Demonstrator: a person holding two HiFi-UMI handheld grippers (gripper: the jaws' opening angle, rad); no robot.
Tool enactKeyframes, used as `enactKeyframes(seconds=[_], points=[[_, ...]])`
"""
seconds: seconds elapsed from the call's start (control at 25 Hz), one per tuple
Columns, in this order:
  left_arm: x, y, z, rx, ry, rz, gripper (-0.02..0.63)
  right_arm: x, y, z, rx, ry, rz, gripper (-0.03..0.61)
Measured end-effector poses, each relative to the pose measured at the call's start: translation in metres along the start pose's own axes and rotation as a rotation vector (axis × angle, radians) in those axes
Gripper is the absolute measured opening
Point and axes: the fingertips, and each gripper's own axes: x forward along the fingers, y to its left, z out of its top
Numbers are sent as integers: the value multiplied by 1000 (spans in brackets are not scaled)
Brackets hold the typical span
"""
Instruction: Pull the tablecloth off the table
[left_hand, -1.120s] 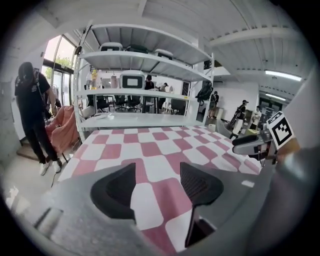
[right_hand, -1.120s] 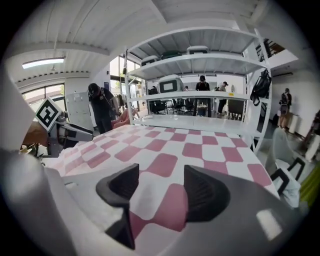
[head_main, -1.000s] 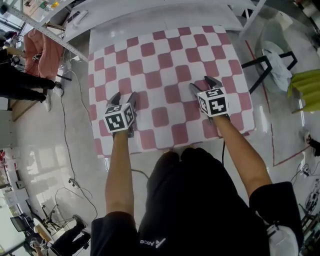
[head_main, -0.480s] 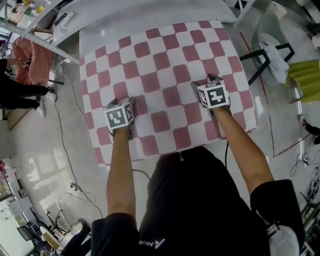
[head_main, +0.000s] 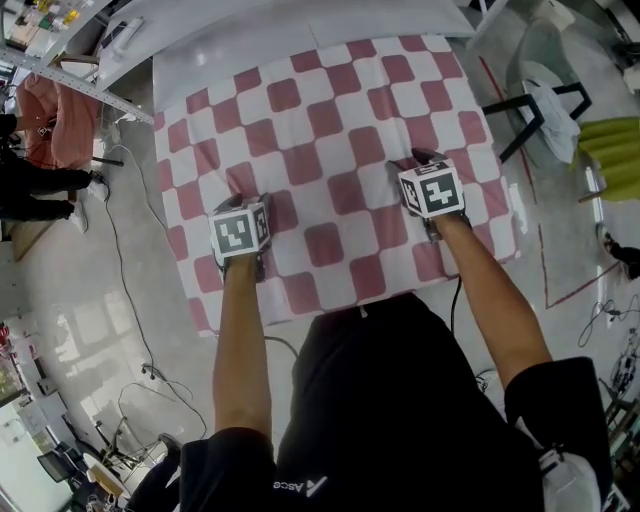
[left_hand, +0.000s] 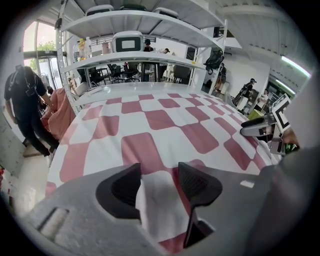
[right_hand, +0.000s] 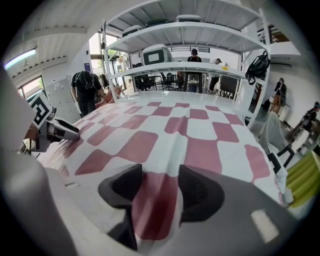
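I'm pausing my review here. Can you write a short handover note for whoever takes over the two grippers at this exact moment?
Left gripper: tongs have just been closing and now pinch a raised fold of the tablecloth.
Right gripper: the same, tongs just closed onto a ridge of cloth.
Cloth: spread over most of the table, with a far strip bare.
Done: both grips taken.
Left: probably firm up the grips, then pull the cloth off toward you.
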Motion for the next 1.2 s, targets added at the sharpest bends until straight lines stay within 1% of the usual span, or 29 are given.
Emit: enactKeyframes(seconds=[0.08, 0.24, 0.4, 0.52, 0.64, 0.8, 0.96, 1.2], points=[[0, -2, 0, 10, 0, -7, 230, 1, 3, 0, 4, 3, 3, 201], [-1, -7, 5, 34, -26, -10, 188, 2, 11, 2, 8, -1, 7, 121], [-2, -10, 6, 41, -37, -16, 152, 3, 24, 3, 21, -11, 4, 19], [-1, -15, 5, 42, -41, -13, 120, 3, 23, 1, 46, -15, -3, 9], [-2, -16, 6, 43, -49, -7, 92, 3, 25, 1, 71, -17, 8, 8], [-3, -16, 3, 25, -66, -10, 57, 5, 36, 0, 58, -19, 32, 7], [-6, -20, -1, 25, -68, -24, 22, 3, 51, -1, 31, -18, 64, 6], [-12, -32, -9, 48, -64, -81, 14, -2, 79, -7, 20, -6, 110, 5]])
